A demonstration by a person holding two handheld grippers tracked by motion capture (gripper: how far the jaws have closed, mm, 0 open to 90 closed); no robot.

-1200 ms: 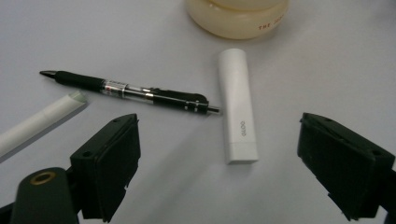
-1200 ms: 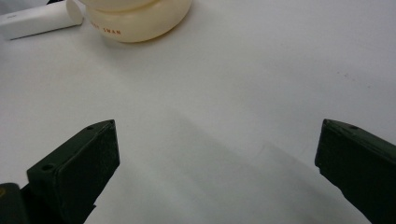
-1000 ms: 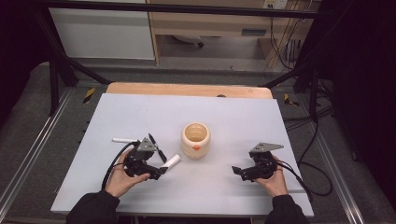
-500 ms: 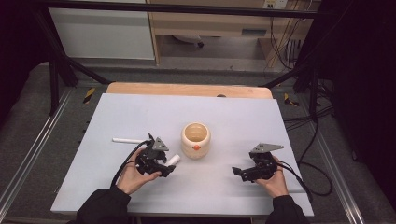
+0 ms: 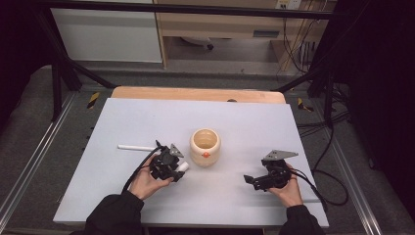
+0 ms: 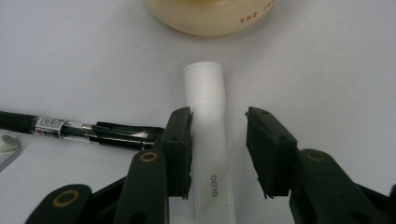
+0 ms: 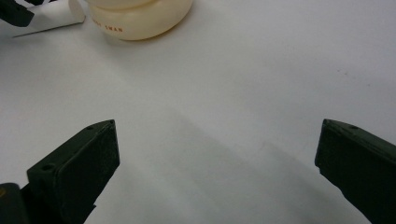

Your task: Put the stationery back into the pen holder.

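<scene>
The left gripper (image 6: 218, 154), its jaws just closing but not yet pressing, straddles the white glue stick (image 6: 210, 140), whose long axis runs between them toward the cream cup (image 5: 205, 146) just beyond; the right gripper (image 5: 254, 180) rests released, well right.

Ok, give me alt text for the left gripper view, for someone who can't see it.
The left gripper straddles a white glue stick lying on the white table; one pad touches it, the other stands apart. A black pen lies to the left, and a cream cup stands beyond.
</scene>
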